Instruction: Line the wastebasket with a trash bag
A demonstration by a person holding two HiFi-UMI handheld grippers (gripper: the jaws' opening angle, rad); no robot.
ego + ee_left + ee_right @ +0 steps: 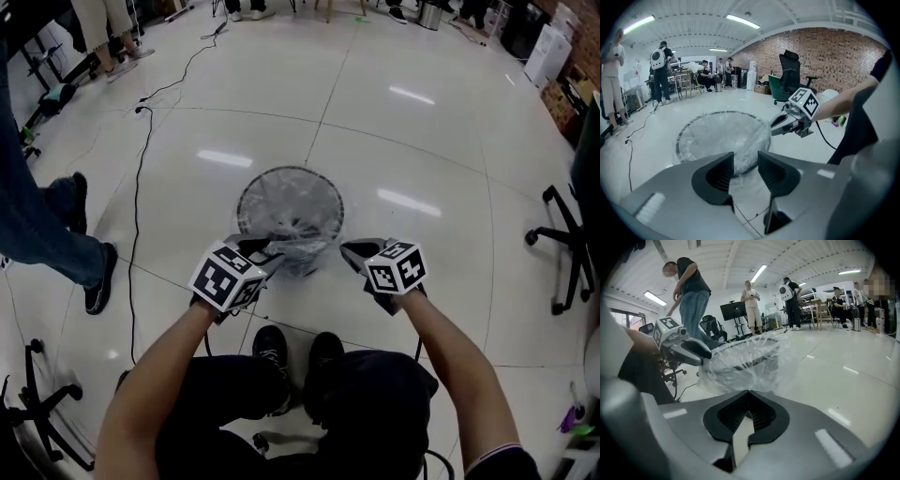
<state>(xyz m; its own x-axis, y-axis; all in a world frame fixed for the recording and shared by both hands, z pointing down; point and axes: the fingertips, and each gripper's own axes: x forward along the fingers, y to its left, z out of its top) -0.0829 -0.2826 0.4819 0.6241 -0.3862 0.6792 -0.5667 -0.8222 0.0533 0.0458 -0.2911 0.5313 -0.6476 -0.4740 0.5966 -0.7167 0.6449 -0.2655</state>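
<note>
Left of the trash bag (291, 211), a cable (137, 187) crosses the floor (422, 141).

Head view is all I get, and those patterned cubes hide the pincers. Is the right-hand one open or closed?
Observer: Closed. The right gripper view shows the right gripper with its jaws meeting at the tips. The clear trash bag reaches just up to them, but I cannot tell whether any film is pinched.
Operator: And the left one?
Observer: The left gripper is open. Its own view shows the jaws apart, with crinkled bag film in the gap between them, not squeezed.
</note>
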